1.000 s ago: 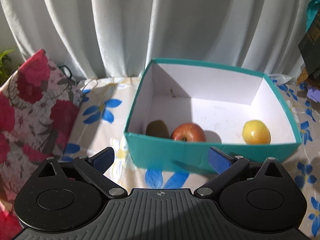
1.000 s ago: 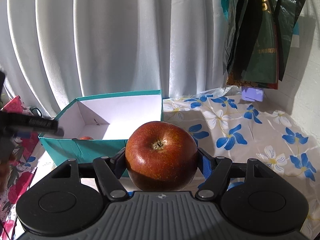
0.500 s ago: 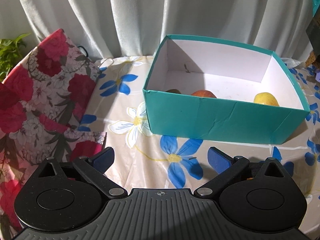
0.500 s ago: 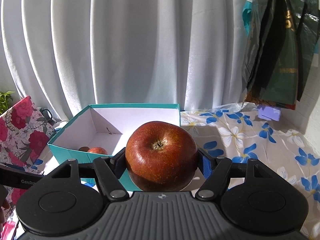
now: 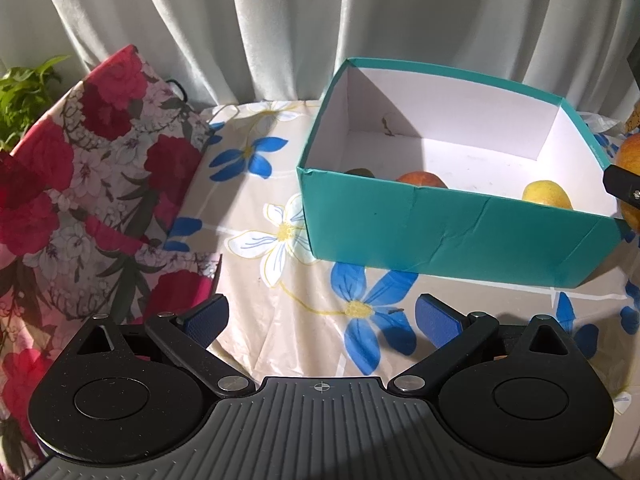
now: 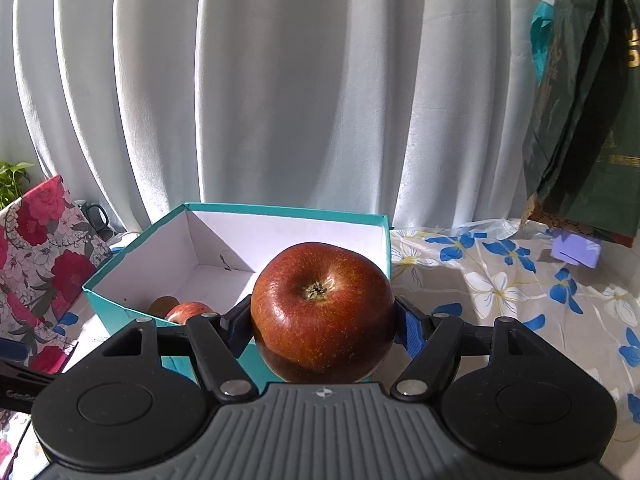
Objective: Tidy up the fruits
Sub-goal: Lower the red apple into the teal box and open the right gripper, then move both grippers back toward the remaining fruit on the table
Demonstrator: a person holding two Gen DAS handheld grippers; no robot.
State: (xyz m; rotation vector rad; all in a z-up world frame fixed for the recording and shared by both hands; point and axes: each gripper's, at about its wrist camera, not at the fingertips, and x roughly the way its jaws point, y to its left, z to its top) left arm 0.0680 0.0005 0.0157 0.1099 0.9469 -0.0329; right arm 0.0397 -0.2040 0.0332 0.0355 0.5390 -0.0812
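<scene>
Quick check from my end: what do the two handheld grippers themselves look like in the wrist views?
Both match: the left gripper and right gripper have a grey ribbed body with a small crosshair mark, two black round discs, black linkage arms with silver pivot pins, and blue textured pads. No cables, hands or sleeves show.

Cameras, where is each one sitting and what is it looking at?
Left wrist: on the left gripper, open and empty, looking down at the teal box and flowered cloth.
Right wrist: on the right gripper, squeezing a red apple, facing the curtain.
Shared: box, small apple inside.
</scene>
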